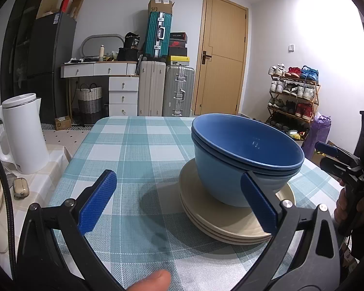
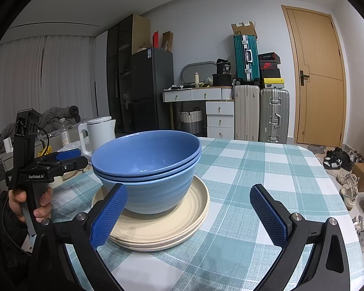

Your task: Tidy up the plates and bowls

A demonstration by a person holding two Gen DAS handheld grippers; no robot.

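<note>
Blue-padded fingers [image 1: 98,200] of the left gripper [image 1: 179,201] sit closest to me, spread wide with nothing between them, hovering just short of the stack. That stack is the landmark: three blue bowls [image 2: 146,169] nested together, resting on a pile of cream plates [image 2: 157,223], all on the checked tablecloth [image 2: 254,169] of the table. Across the stack from it, the right gripper [image 2: 188,214] is likewise gaping and empty, its left pad just beside the lowest bowl's wall and the plate rims without appearing to touch. Each tool is held in a person's hand [image 2: 30,205]. Beyond the stack on the left gripper's side stands a white kettle [image 1: 24,133] on a lower surface beside the table; it plays no part. To my eye the sorting looks essentially done, bowls with bowls and plates with plates, and neither gripper is committed to a grasp. If anything remains, it would be moving the pile as one, which calls for both tongs pinching opposite plate rims evenly, since the bowls could slide if it tips.
</note>
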